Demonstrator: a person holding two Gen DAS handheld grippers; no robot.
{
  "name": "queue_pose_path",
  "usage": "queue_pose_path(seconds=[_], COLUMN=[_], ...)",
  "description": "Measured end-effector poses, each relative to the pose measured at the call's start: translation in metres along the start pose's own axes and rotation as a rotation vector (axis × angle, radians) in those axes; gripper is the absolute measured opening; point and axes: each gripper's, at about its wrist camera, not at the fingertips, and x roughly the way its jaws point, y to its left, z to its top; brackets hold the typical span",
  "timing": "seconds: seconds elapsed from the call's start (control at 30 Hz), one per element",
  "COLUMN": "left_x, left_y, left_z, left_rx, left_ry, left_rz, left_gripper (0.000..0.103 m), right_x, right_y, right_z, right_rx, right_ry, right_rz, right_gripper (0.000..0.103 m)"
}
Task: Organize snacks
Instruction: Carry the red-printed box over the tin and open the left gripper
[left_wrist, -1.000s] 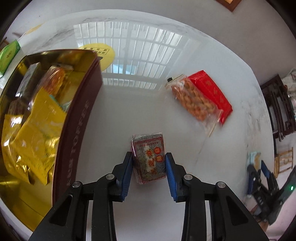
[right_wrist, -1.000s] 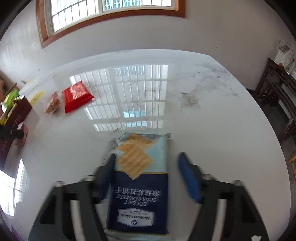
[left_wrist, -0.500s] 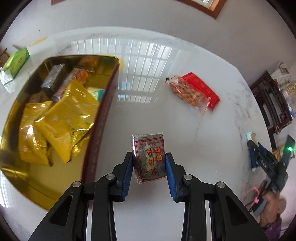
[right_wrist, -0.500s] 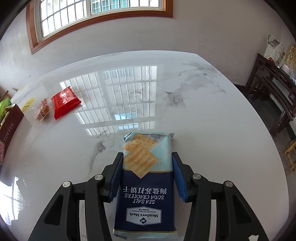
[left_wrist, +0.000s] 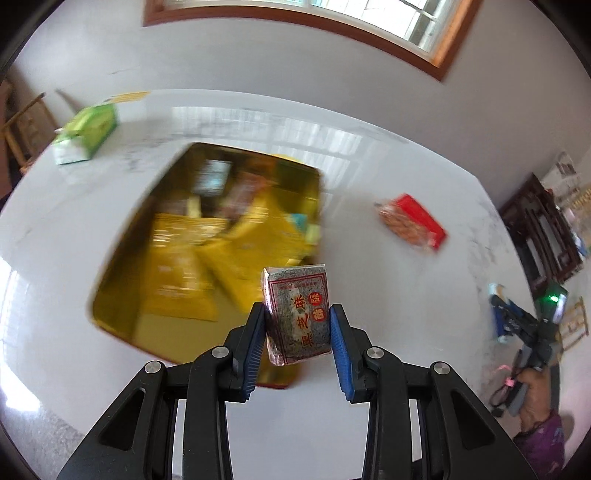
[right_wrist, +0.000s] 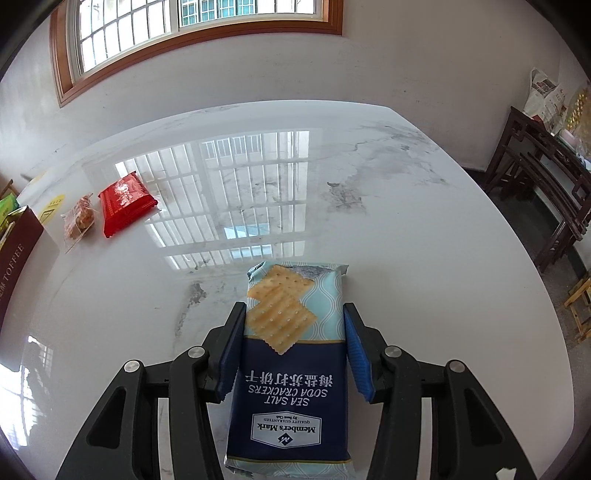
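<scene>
left wrist view: the left gripper (left_wrist: 298, 326) clamps one grey sesame bar (left_wrist: 298, 314), held up by the near edge of the one gold tin (left_wrist: 110, 273); bare table (left_wrist: 406, 280) lies to the right. right wrist view: the right gripper (right_wrist: 293, 343) pinches one cracker pack (right_wrist: 291, 354) above open tabletop; the red packet (right_wrist: 125, 203) and one clear bag (right_wrist: 78, 220) lie well apart at far left.

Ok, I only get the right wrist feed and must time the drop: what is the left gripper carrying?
Observer: The left gripper is shut on a small grey snack packet with a red label.
Operator: Where is it relative to the toffee tin?
Observer: In the left wrist view it overlaps the near right corner of the open gold tin.
Operator: Anything inside?
Observer: Yes, several yellow packets, though blurred.
</scene>
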Motion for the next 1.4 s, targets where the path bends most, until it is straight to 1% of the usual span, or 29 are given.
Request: queue_pose_path(seconds=[0.1, 0.27, 0.37, 0.73, 0.97, 1.17, 1.4], left_x=[0.0, 0.009, 0.017, 0.041, 0.047, 0.051, 0.052], left_y=[0.024, 0.042, 0.042, 0.045, 0.037, 0.035, 0.028], left_z=[0.001, -0.001, -0.002, 0.001, -0.005, -0.01, -0.015], left_rx=[-0.022, -0.031, -0.019, -0.014, 0.038, 0.062, 0.109], left_ry=[-0.004, 0.016, 0.019, 0.033, 0.012, 0.005, -0.02], left_rz=[0.044, 0.069, 0.086, 0.093, 0.149, 0.172, 0.218], left_gripper=[0.035, 0.035, 0.035, 0.035, 0.035, 0.035, 0.035], right_x=[0.0, 0.0, 0.0, 0.0, 0.0, 0.0, 0.0], right_y=[0.0, 0.0, 0.0, 0.0, 0.0, 0.0, 0.0], right_z=[0.0, 0.0, 0.0, 0.0, 0.0, 0.0, 0.0], right_rx=[0.0, 0.0, 0.0, 0.0, 0.0, 0.0, -0.001], right_ry=[0.0, 0.0, 0.0, 0.001, 0.001, 0.001, 0.001], right_rz=[0.001, -0.001, -0.001, -0.002, -0.002, -0.003, -0.003], right_gripper=[0.047, 0.047, 0.047, 0.047, 0.047, 0.047, 0.047])
